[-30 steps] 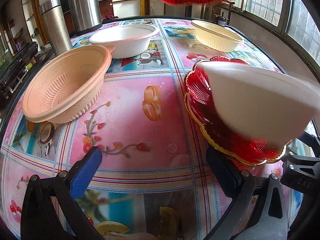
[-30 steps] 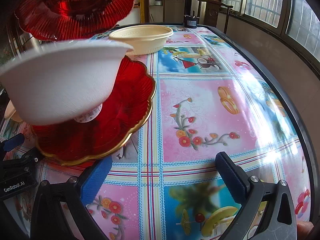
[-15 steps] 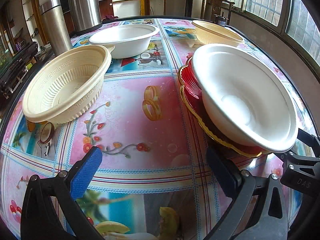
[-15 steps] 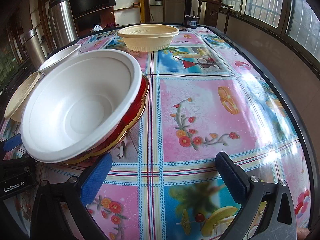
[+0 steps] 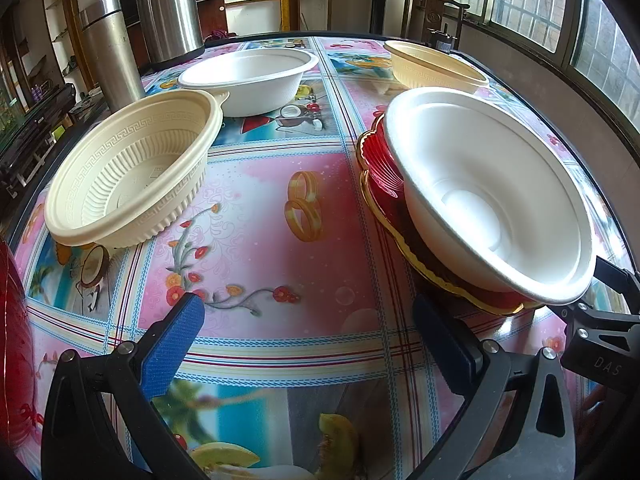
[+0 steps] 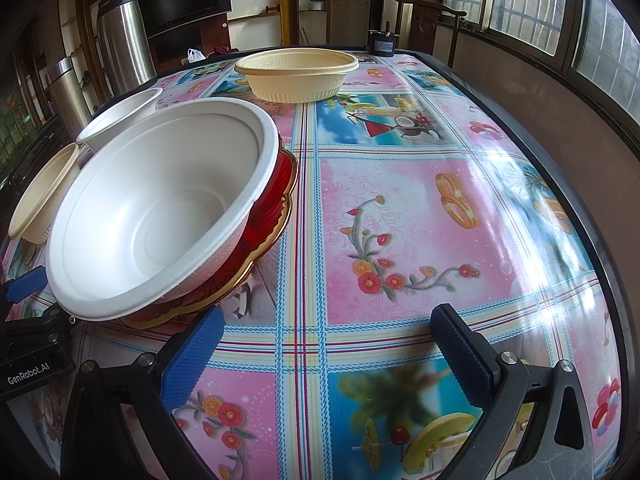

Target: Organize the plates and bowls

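Note:
A white foam bowl (image 5: 492,200) (image 6: 160,216) sits upright on stacked red plates with gold rims (image 5: 380,168) (image 6: 272,200). A cream ribbed bowl (image 5: 132,176) (image 6: 44,192) stands to the left, with a second white bowl (image 5: 248,76) (image 6: 120,116) behind it. Another cream bowl (image 5: 432,66) (image 6: 296,74) is at the far side. My left gripper (image 5: 308,336) is open over bare tablecloth, left of the stack and holding nothing. Right of the stack, my right gripper (image 6: 328,340) is open and holds nothing.
Two steel flasks (image 5: 112,48) (image 5: 168,4) stand at the table's far left corner. A red ribbed plate edge (image 5: 12,340) shows at the left border. The patterned tablecloth (image 6: 400,240) has a dark rim on the right, with a wall and windows beyond.
The white bowl, tilted in the air a second ago, now rests upright on the red plates. The red plate overhead is gone from the top. Both grippers stayed put.

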`<state>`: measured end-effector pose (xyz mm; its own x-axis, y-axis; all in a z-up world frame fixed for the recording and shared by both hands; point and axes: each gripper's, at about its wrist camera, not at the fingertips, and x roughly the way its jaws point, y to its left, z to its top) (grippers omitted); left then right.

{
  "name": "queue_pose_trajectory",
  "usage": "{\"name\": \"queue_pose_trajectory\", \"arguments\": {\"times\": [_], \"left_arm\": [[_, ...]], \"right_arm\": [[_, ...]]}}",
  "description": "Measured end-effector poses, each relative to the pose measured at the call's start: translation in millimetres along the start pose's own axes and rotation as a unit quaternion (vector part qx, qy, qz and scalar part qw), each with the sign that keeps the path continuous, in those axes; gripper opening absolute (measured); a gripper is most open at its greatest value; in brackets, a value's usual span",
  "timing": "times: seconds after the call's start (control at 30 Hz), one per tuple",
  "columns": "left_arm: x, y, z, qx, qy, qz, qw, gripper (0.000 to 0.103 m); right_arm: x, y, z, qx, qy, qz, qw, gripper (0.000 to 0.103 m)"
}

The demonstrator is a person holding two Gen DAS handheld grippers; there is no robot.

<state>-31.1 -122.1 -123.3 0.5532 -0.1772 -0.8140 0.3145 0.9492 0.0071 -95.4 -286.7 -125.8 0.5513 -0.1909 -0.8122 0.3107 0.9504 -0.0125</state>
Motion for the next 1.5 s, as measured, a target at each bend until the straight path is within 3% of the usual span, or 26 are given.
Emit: {"name": "queue_pose_trajectory", "arguments": {"times": [0.4,0.53,0.6,0.73,0.83,0.9,0.97,1.07,1.13,1.23,1.37,1.5], "left_arm": [[0.1,0.1,0.1,0.0,0.0,0.0,1.0,0.103],[-1.5,-0.1,-2.1,0.018,0.007,-0.012,0.9997,0.103],[-6.6,2.1,-4.7,0.025,0.012,-0.012,0.9995,0.103],[-57.5,4.4,-18.1,0.07,-0.055,0.023,0.9957,0.103],[-116.1,27.0,-6.5,0.073,-0.121,0.011,0.9898,0.103],[-141.9,55.6,12.5,0.059,-0.14,0.002,0.9884,0.103],[-151.7,92.2,35.8,0.032,-0.132,0.001,0.9907,0.103],[-152.4,144.8,62.0,-0.011,-0.111,0.005,0.9938,0.103],[-147.6,173.5,70.3,-0.053,-0.086,-0.025,0.9946,0.103],[-135.4,183.9,69.5,-0.099,-0.05,-0.095,0.9893,0.103],[-118.9,140.5,64.7,-0.065,-0.035,-0.125,0.9894,0.103],[-98.1,87.0,73.4,-0.047,0.006,-0.172,0.984,0.103]], "right_arm": [[-1.8,-1.2,-1.3,-0.008,0.006,0.005,1.0,0.103],[-9.7,-18.4,-7.3,0.022,0.026,-0.013,0.999,0.103],[-23.2,-38.3,-12.3,0.06,0.005,0.001,0.998,0.103],[-74.5,-64.8,-12.7,0.112,-0.068,0.035,0.991,0.103],[-119.4,-53.5,4.4,0.109,-0.136,0.096,0.98,0.103],[-138.3,-28.3,23.6,0.085,-0.16,0.154,0.971,0.103],[-146.4,3.5,44.1,0.066,-0.167,0.223,0.958,0.103],[-137.1,49.9,77.0,0.053,-0.124,0.314,0.94,0.103],[-131.3,58.5,87.5,0.075,-0.117,0.35,0.926,0.103],[-132.1,50.6,92.7,0.084,-0.126,0.337,0.929,0.103],[-121.7,7.2,85.9,0.108,-0.108,0.295,0.943,0.103],[-102.7,-30.2,68.8,0.142,-0.055,0.291,0.944,0.103]]}}
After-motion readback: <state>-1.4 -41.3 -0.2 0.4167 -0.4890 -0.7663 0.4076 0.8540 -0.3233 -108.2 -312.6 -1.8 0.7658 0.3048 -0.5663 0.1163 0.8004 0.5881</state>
